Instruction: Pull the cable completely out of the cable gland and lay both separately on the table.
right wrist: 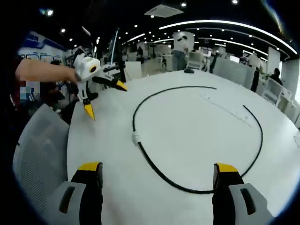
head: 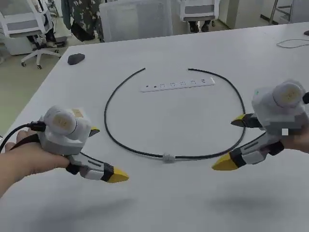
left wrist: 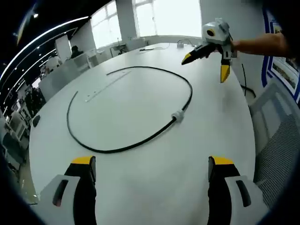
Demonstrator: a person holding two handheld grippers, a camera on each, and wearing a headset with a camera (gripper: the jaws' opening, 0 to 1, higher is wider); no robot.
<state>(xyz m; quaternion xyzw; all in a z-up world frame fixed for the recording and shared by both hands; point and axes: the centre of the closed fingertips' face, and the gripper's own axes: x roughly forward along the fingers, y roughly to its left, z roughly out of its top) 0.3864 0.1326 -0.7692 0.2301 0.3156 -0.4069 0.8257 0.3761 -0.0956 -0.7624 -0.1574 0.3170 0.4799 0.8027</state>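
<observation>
Left gripper, right gripper: two, both spread; one cable through one gland (on table).

Head view looks down; gripper views face inward, sharing the looped cable

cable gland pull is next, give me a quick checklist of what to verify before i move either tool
1. The cable gland is within reach of both tools: ok, it sits on the near arc of the loop, between them.
2. The left tool is open and empty: ok.
3. The right tool is open and empty: ok.
4. The cable is free of snags: ok, it lies flat in an open loop, and the power strip lies inside the loop, apart from it.
5. There is bare table for laying both parts down separately: ok.
6. The gland's grip on the cable is loose enough to slide: cannot tell.
</observation>
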